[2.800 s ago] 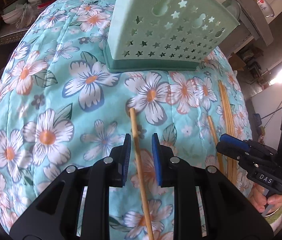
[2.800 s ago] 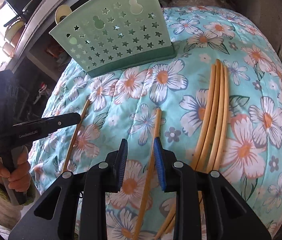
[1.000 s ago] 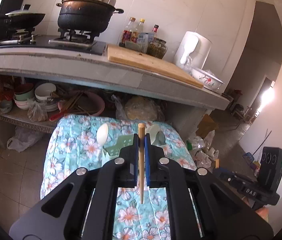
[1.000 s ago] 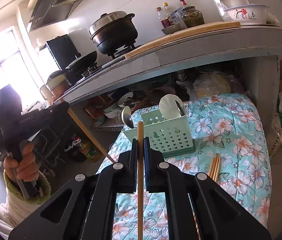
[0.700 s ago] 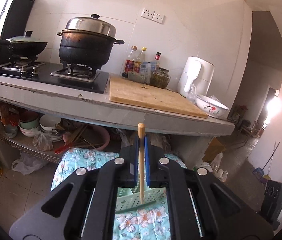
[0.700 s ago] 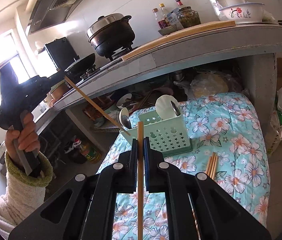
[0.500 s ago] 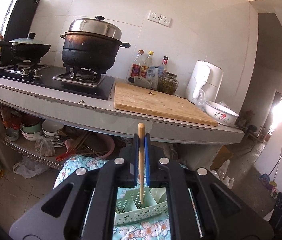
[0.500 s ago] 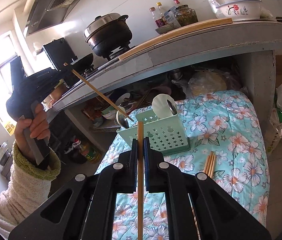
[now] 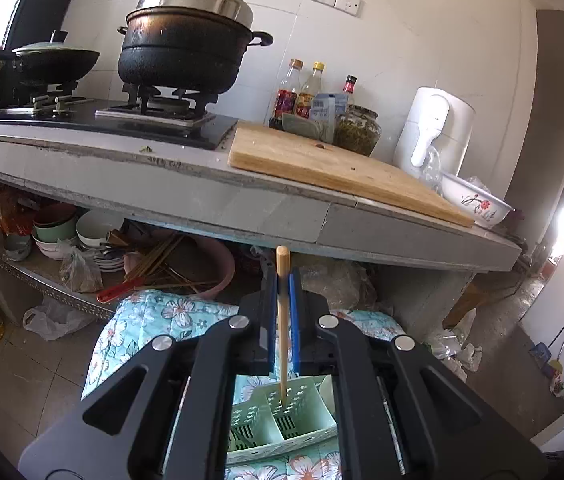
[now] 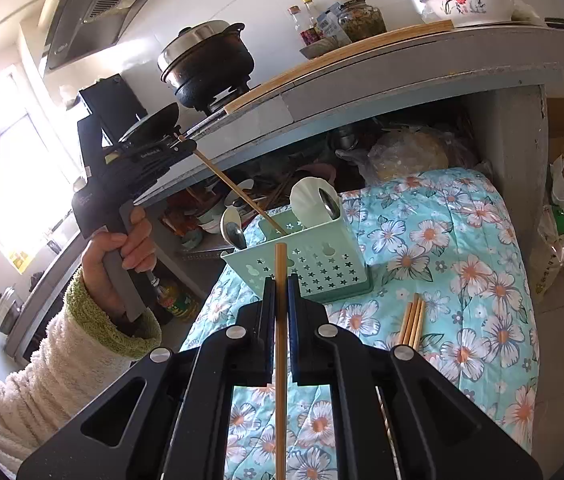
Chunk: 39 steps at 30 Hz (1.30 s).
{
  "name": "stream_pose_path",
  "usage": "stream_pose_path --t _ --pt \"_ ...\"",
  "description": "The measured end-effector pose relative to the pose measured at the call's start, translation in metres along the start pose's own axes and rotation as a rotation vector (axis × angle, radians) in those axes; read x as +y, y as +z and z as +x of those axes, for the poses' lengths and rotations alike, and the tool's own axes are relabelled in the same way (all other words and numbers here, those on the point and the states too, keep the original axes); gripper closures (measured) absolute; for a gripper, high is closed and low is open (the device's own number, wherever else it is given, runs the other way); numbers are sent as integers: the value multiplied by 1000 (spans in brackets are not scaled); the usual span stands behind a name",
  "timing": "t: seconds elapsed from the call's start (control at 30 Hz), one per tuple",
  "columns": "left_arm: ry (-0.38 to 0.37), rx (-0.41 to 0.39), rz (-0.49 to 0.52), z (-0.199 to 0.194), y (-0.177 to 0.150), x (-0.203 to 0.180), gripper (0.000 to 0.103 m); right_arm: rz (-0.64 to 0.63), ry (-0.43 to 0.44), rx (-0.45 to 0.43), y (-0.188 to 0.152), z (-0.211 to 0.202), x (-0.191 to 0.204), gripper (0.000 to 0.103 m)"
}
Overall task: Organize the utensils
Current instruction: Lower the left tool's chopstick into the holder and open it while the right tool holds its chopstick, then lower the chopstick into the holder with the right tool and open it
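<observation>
Chopsticks are what I'm sorting here, one clamped in each gripper. My left gripper [image 9: 282, 280] is closed on a chopstick [image 9: 282, 344] that stands nearly upright between the blue pads, its lower tip just below the fingertips and dipping into the right-hand compartment of the green utensil holder [image 9: 282, 420]. I hold it steep so that it can drop straight down past the divider rather than catch on the rim. From the right wrist view the same stick [image 10: 238, 192] slants from the left gripper [image 10: 180, 144] down into the holder [image 10: 321, 264], which sits on the flowered quilt [image 10: 461, 280]; spoons [image 10: 234, 234] already stand in the other compartments.

My right gripper [image 10: 281, 292] is also closed, pinching a second chopstick [image 10: 280, 360] that runs straight up between its fingers, the top end poking just past the tips. I judge it waits short of the holder, clear of the left, so the two sticks don't clash at the opening. Three loose chopsticks [image 10: 411, 320] lie on the quilt just right of this gripper, not yet collected.
</observation>
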<state>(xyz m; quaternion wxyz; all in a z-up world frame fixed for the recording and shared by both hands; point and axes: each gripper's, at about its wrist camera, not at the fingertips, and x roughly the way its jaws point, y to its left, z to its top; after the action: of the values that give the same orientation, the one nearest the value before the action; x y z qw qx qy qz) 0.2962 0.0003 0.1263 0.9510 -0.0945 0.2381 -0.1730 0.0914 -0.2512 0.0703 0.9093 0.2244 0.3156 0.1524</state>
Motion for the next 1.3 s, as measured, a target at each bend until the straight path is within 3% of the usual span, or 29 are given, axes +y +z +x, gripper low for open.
stream_pose_path --t 0.23,0.4,0.67,0.83,1.1,1.3 --pt "-44 70 -30 9 -16 9 96 7 -5 3 0 0 -1 97" --pt "-59 67 -26 -1 -19 11 82 -3 -4 5 1 2 5 97" --pt "-85 71 -15 -33 -29 14 70 -41 -14 -6 13 5 20 97" --pt "-75 77 18 -64 -49 17 59 -95 -25 -42 38 11 36 97" --pt "-6 97 32 -107 -105 43 29 -198 -20 -151 102 34 75 97" --pt "43 152 12 -123 -151 68 19 -290 -6 -259 148 62 109 97"
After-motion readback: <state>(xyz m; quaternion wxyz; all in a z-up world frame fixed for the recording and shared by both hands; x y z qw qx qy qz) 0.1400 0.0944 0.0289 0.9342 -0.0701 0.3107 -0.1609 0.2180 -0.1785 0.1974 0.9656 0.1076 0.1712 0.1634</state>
